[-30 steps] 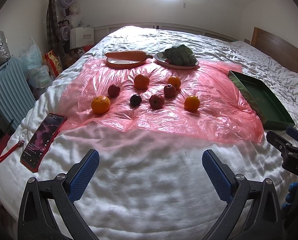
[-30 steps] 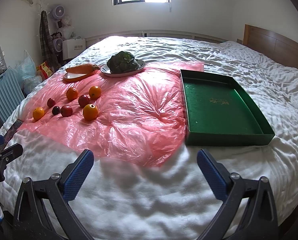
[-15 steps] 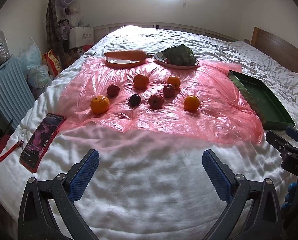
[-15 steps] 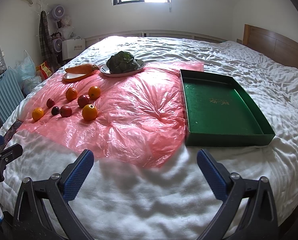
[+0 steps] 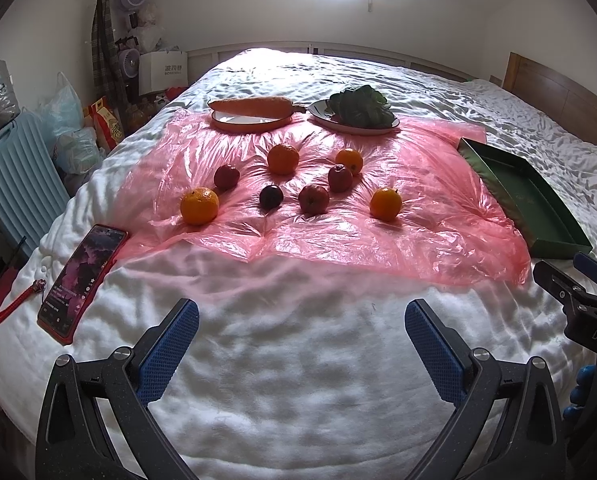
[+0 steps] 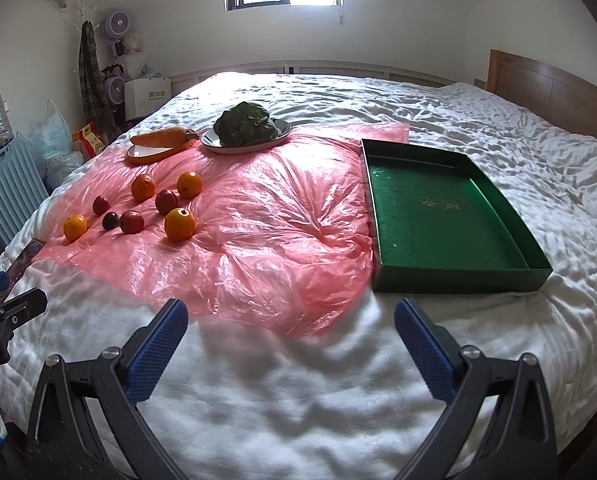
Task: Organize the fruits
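- Eight fruits lie loose on a pink plastic sheet (image 5: 378,240) spread over a white bed (image 5: 298,380): four oranges, among them one (image 5: 199,205) at the sheet's left edge and one (image 5: 385,203) nearer its middle, three red apples (image 5: 313,199) and a dark plum (image 5: 270,196).
- A green tray (image 6: 450,216) sits at the sheet's right edge, with nothing in it.
- Two plates stand at the sheet's far edge, one bearing a carrot (image 5: 252,106), one leafy greens (image 5: 360,106).
- A phone (image 5: 82,278) lies just off the sheet's left corner.
- The left gripper (image 5: 301,332) and right gripper (image 6: 291,330) hover short of the sheet's near edge, jaws spread wide, holding nothing.
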Action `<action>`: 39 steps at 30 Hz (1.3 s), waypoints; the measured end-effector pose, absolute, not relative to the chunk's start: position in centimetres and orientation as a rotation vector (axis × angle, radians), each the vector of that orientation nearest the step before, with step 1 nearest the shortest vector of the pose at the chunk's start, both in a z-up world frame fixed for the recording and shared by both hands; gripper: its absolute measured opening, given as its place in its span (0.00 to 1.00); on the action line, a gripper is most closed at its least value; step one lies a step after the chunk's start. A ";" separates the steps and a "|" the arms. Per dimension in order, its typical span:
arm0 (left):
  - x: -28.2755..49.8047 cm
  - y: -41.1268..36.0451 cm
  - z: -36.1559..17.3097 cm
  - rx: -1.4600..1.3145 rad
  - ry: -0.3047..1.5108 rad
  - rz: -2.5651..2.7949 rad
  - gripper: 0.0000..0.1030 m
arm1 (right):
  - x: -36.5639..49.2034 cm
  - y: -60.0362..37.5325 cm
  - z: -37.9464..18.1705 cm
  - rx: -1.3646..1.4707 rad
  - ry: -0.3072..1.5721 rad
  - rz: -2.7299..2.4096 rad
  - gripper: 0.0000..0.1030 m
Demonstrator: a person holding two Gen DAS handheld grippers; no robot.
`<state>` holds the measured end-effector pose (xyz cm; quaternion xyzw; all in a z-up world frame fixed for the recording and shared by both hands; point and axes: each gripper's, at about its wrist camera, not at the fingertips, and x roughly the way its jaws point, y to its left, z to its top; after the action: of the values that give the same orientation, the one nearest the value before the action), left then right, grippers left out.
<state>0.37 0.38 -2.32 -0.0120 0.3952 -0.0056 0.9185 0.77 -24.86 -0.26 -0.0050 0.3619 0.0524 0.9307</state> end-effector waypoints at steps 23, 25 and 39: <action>2.6 1.3 -3.3 -0.004 0.861 -0.039 0.98 | 2.8 -21.0 0.1 -0.052 0.713 0.268 1.00; 3.2 1.7 -3.4 -0.011 0.864 -0.050 0.98 | 3.6 -20.1 0.5 -0.063 0.719 0.305 1.00; 12.4 5.5 -3.1 -0.100 0.896 -0.160 0.65 | 11.6 -15.5 0.4 -0.039 0.765 0.524 0.96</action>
<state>12.36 5.46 -3.07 -0.0482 0.4327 -0.0772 0.8970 11.65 -15.53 0.40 -0.0187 0.3688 0.2528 0.8943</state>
